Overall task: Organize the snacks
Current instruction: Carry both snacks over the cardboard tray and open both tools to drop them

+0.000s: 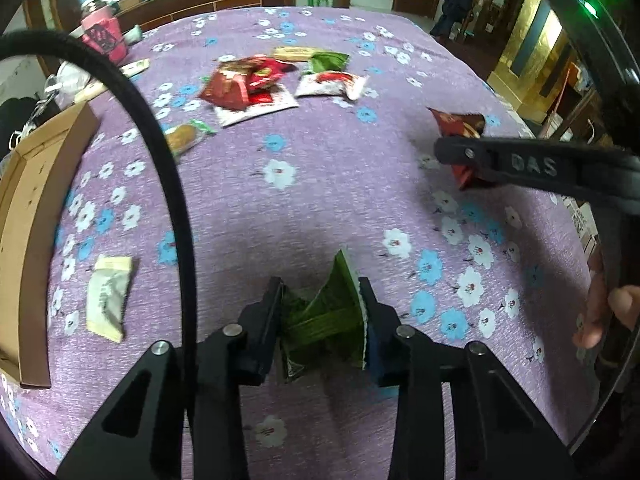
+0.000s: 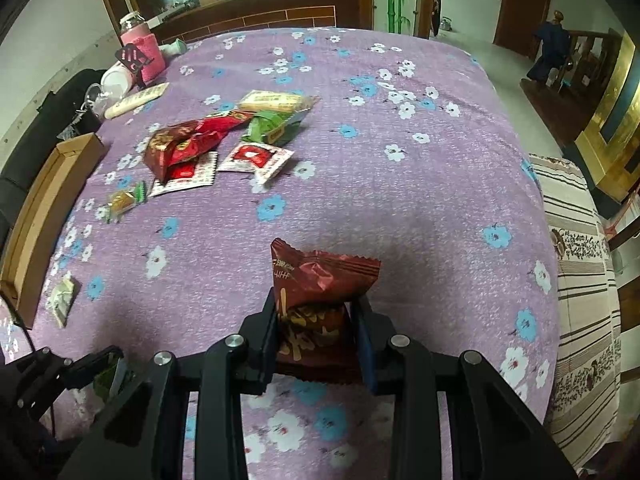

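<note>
My left gripper (image 1: 320, 286) is shut on a crumpled green snack packet (image 1: 320, 314), its pads squeezing the packet just above the purple flowered tablecloth (image 1: 320, 200). The right gripper (image 2: 316, 300) is shut on a dark red snack packet (image 2: 320, 272) that stands upright between its fingers. In the left wrist view that red packet (image 1: 460, 124) shows at the right, behind a black finger (image 1: 520, 164). A pile of red, green and white snack packets (image 2: 192, 144) lies at the far left of the table. A long cardboard box (image 2: 40, 216) runs along the left edge.
A white packet (image 1: 108, 296) lies near the box, and a small biscuit packet (image 1: 184, 138) below the pile. A jar in a pink sleeve (image 2: 142, 52) stands at the far left corner. A black cable (image 1: 176, 200) arcs across the left wrist view. A striped seat (image 2: 580, 280) adjoins the right edge.
</note>
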